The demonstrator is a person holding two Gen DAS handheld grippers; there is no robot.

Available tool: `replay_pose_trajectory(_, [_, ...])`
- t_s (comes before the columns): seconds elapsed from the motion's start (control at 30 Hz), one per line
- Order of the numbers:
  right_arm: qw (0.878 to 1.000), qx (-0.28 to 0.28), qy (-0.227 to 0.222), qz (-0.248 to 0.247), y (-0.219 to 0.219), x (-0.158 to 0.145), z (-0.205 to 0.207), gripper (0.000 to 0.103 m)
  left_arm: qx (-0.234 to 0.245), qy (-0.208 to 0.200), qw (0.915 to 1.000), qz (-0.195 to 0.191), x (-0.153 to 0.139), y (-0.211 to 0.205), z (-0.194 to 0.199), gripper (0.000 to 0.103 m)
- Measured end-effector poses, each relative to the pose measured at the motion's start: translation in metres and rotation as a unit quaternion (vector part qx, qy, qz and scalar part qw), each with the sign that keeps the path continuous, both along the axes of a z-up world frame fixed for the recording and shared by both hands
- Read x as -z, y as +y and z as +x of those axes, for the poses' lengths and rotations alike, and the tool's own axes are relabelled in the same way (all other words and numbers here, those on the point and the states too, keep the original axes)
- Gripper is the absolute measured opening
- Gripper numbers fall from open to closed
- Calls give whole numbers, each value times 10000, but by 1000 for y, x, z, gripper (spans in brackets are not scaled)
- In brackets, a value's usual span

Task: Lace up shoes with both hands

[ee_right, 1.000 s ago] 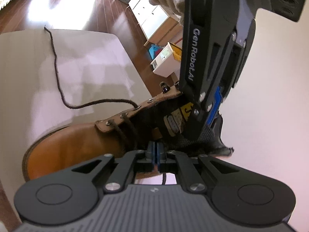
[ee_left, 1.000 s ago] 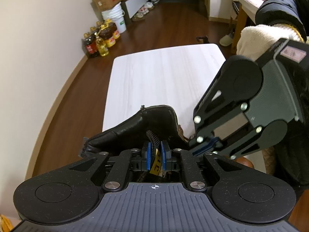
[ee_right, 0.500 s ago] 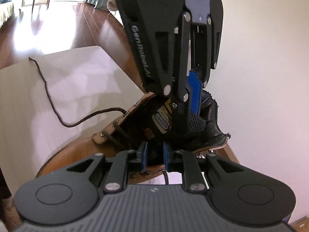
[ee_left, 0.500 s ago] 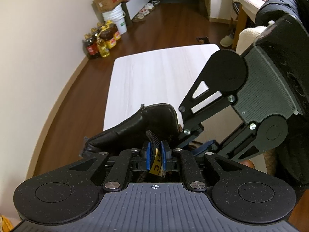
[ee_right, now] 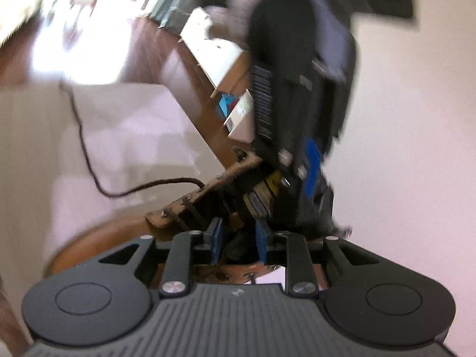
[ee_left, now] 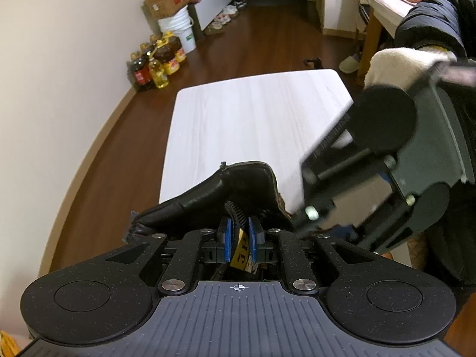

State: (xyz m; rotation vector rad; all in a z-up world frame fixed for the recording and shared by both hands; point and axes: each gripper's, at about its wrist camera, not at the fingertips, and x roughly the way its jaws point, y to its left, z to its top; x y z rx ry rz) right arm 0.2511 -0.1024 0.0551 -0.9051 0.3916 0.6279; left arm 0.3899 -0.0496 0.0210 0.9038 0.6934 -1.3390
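So here's where the lacing stands. The tan leather ankle boot with the black padded collar (ee_right: 98, 238) sits on the pale wood-grain tabletop (ee_left: 253, 119), toe pointing away from the wall side in the right wrist view. The left tongs (ee_left: 238, 239) are clamped on the boot's black tongue with its yellow label (ee_left: 239, 253), blue pads squeezing it from both sides and pulling it up out of the way. That's basically the holding hand.

The right tongs (ee_right: 236, 238) are down low over the boot's opening and their jaws are opening right now. There's dark stuff between the blue pads (ee_right: 215, 238), but that view is smeared with blur and I can't tell whether it's lace or just the inside of the boot. The pads don't look like they're pressing on anything.

Progress-wise: the lower eyelets look threaded, since you can see dark crossings on the tan eyelet flap (ee_right: 190, 205). One end of the dark brown round shoelace (ee_right: 86, 154) comes out of an eyelet partway up and trails loose across the tabletop, well away from either tool. The upper metal hooks (ee_right: 239, 153) near the collar look bare.

My read is it's maybe halfway: bottom rows done, top eyelets and hooks left, and no knot. How the other lace end runs I can't make out.
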Motion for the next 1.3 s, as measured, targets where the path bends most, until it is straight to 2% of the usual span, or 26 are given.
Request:
replay_pose_trajectory(0.07, [9995, -171, -157, -200, 6, 6, -3, 19, -14, 13, 10000, -4, -1, 1, 1, 13])
replay_pose_trajectory(0.1, [9989, -253, -259, -306, 10, 11, -4, 13, -21, 22, 10000, -9, -1, 1, 1, 13])
replay_pose_trajectory(0.37, [9871, -568, -977, -1135, 30, 40, -5, 9, -11, 69, 10000, -22, -2, 1, 4, 13])
replay_pose_trajectory(0.53, [9799, -606, -1143, -1519, 46, 56, -5, 8, 15, 118, 9999, -29, -1, 0, 6, 13])
replay_pose_trajectory(0.6, [9806, -567, -1090, -1525, 51, 61, -2, 8, 26, 109, 9999, -25, -1, 0, 6, 13])
replay_pose_trajectory(0.67, [9846, -499, -963, -1371, 51, 58, 1, 2, 29, 107, 9999, -37, -2, 0, 6, 13])
replay_pose_trajectory(0.8, [9892, -509, -895, -1041, 41, 50, 0, 1, 22, 111, 9999, -68, -3, 1, 5, 13])
replay_pose_trajectory(1.17, [9845, -1325, -1023, -528, 30, 33, -56, 0, -8, 125, 9999, -93, -4, 2, 6, 13])
replay_pose_trajectory(1.27, [9856, -1090, -1172, -547, 27, 32, -43, 1, -32, 148, 9999, -82, -5, 1, 6, 13])
replay_pose_trajectory(1.3, [9862, -990, -1189, -593, 25, 32, -38, 4, -44, 158, 9998, -79, -5, 1, 7, 14])
